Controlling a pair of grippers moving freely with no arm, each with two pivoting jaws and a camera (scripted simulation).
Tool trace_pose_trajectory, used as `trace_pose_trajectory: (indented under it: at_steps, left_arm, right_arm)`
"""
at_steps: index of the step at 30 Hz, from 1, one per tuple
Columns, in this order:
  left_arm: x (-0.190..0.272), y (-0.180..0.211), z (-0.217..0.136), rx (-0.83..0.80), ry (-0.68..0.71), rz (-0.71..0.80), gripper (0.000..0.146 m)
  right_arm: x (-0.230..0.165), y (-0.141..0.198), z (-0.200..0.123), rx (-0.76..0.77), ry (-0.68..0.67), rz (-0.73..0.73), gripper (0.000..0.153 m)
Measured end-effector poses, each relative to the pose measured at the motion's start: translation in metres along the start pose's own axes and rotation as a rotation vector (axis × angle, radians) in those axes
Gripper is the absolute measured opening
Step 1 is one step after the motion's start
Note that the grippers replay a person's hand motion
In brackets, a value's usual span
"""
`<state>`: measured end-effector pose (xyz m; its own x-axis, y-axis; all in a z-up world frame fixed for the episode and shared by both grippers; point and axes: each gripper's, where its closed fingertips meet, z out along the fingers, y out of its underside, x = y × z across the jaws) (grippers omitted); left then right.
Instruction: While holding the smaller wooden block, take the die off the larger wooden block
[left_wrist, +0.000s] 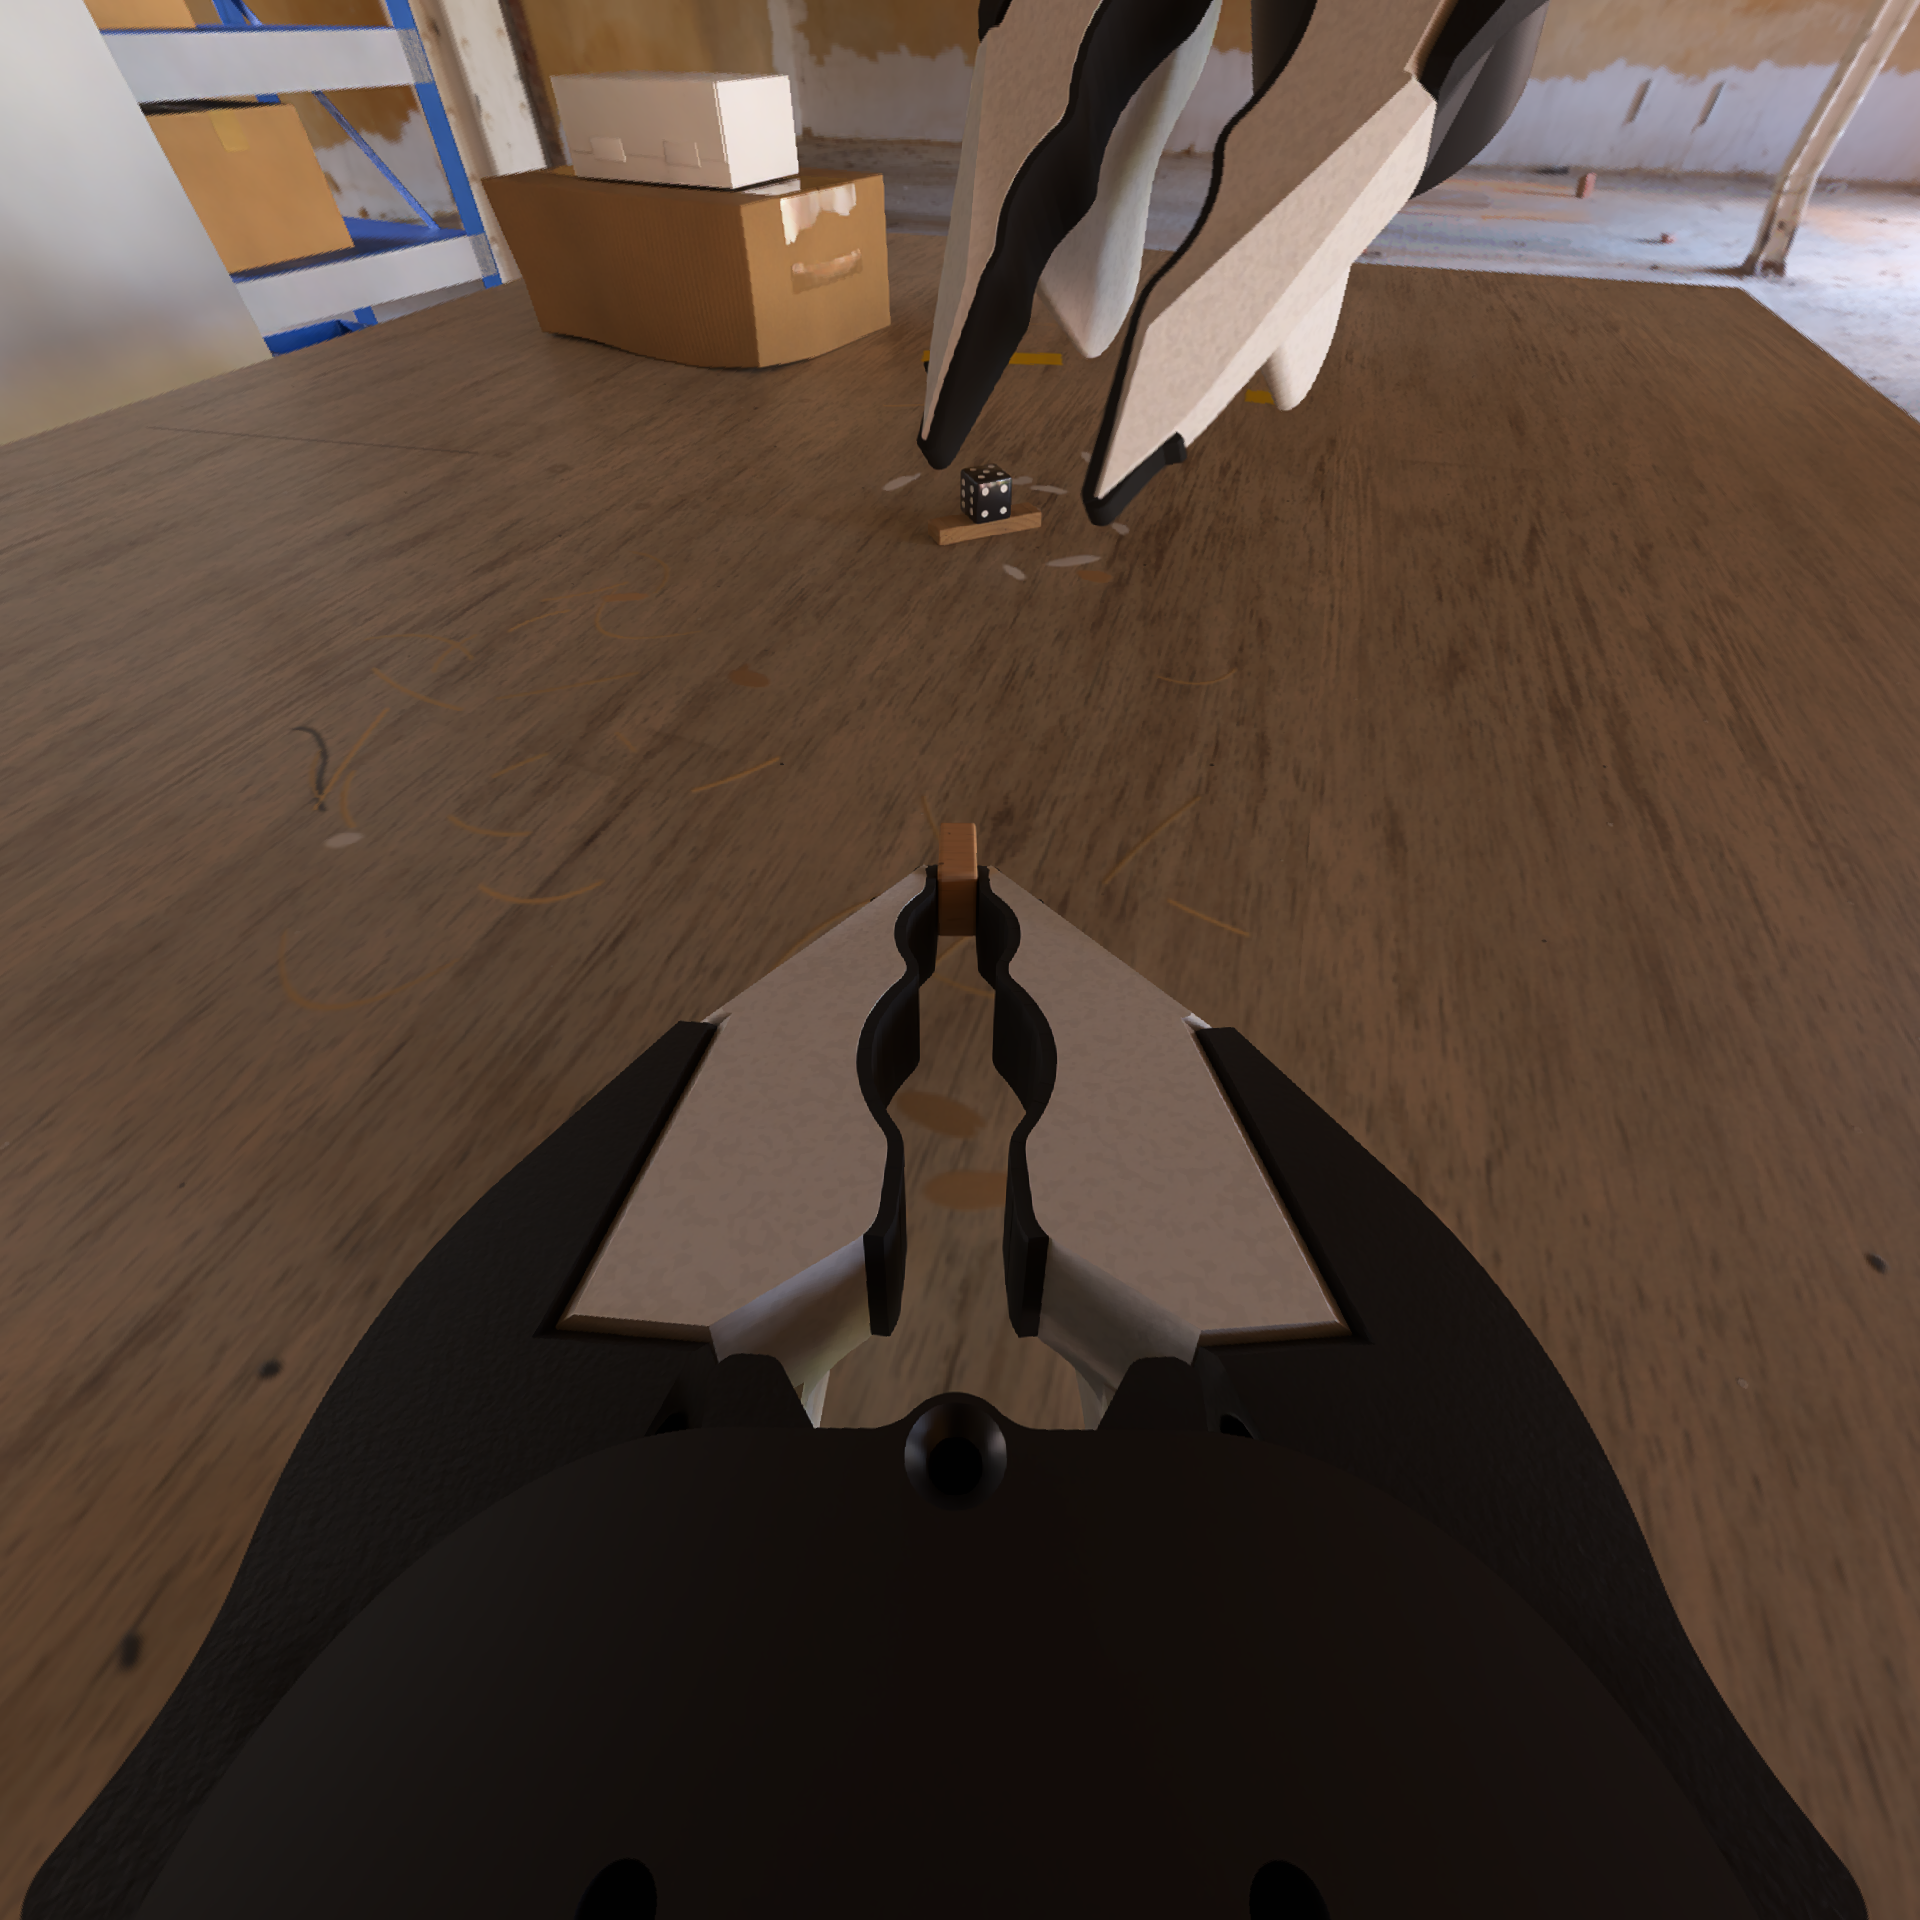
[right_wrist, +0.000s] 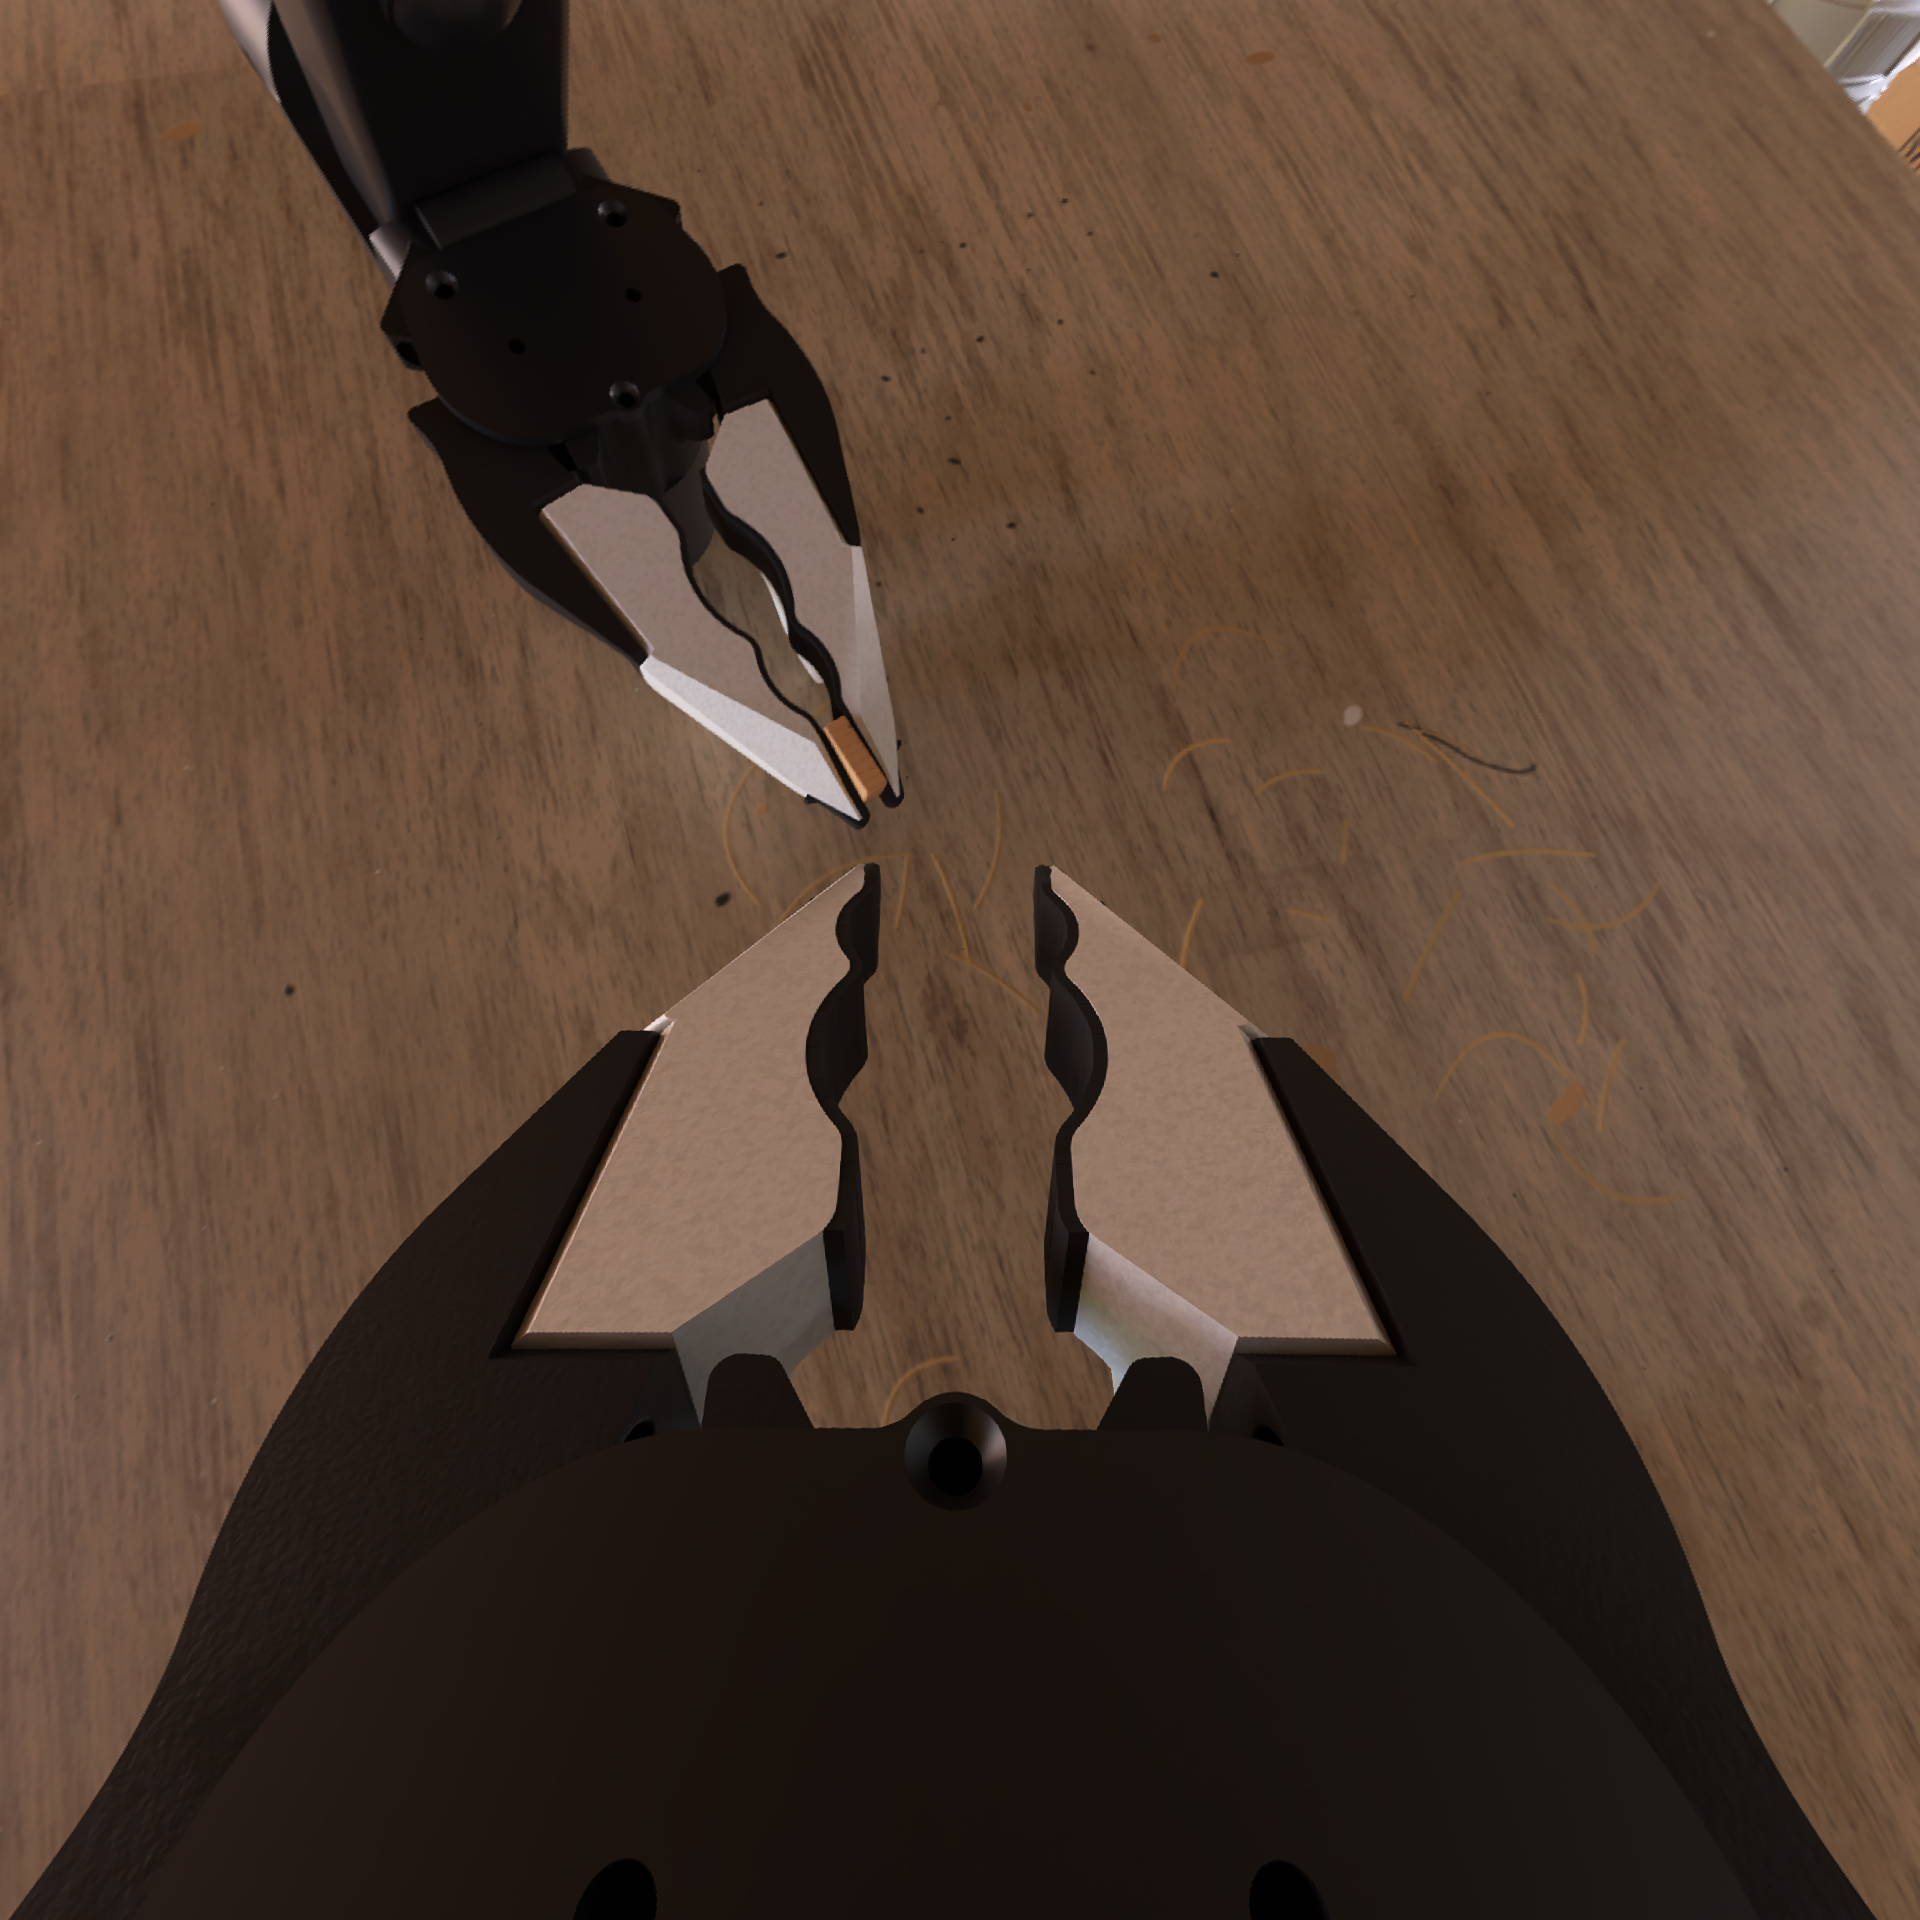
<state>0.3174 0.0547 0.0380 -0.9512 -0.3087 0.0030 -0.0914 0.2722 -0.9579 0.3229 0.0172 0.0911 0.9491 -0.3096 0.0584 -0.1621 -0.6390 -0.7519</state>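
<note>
In the left wrist view my left gripper (left_wrist: 957, 881) is shut on the smaller wooden block (left_wrist: 957, 854), which sticks out past the fingertips above the wooden table. Farther off, a black die (left_wrist: 985, 492) with white pips sits on the larger wooden block (left_wrist: 987, 528), a thin flat slab. My right gripper (left_wrist: 1013, 478) hangs open over them, one fingertip on each side and slightly above the die. In the right wrist view my right gripper (right_wrist: 956, 881) is open and empty; the die is hidden there. The left gripper (right_wrist: 878, 805) shows beyond it, holding the small block (right_wrist: 854, 756).
A brown cardboard box (left_wrist: 707, 265) with a white box (left_wrist: 675, 130) on top stands at the table's far left. Blue shelving (left_wrist: 312, 156) with cartons stands behind it. The wooden table top (left_wrist: 1455, 831) bears scratches and pale marks.
</note>
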Motion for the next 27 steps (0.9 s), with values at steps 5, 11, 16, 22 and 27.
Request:
trace_pose_trajectory:
  at_steps: [5, 11, 16, 22, 27]
  left_arm:
    - [0.0, 0.0, 0.0, 0.0, 0.003, -0.015, 0.006]
    - [0.0, 0.0, 0.0, 0.002, -0.001, -0.023, 0.006]
    - [0.0, 0.0, -0.001, 0.002, -0.002, -0.025, 0.006]
    - [-0.001, 0.0, -0.001, 0.003, -0.004, -0.022, 0.006]
    - [-0.001, 0.0, 0.0, -0.001, -0.009, -0.012, 0.006]
  right_arm:
    - [-0.004, -0.006, -0.008, 0.065, -0.039, -0.011, 0.037]
    - [0.0, -0.005, -0.012, 0.125, -0.02, 0.018, 0.038]
    - [0.017, 0.017, -0.033, 0.223, 0.134, 0.137, 0.037]
    - [0.048, 0.077, -0.09, 0.308, 0.386, 0.372, 0.035]
    - [0.062, 0.127, -0.117, 0.245, 0.481, 0.488, 0.042]
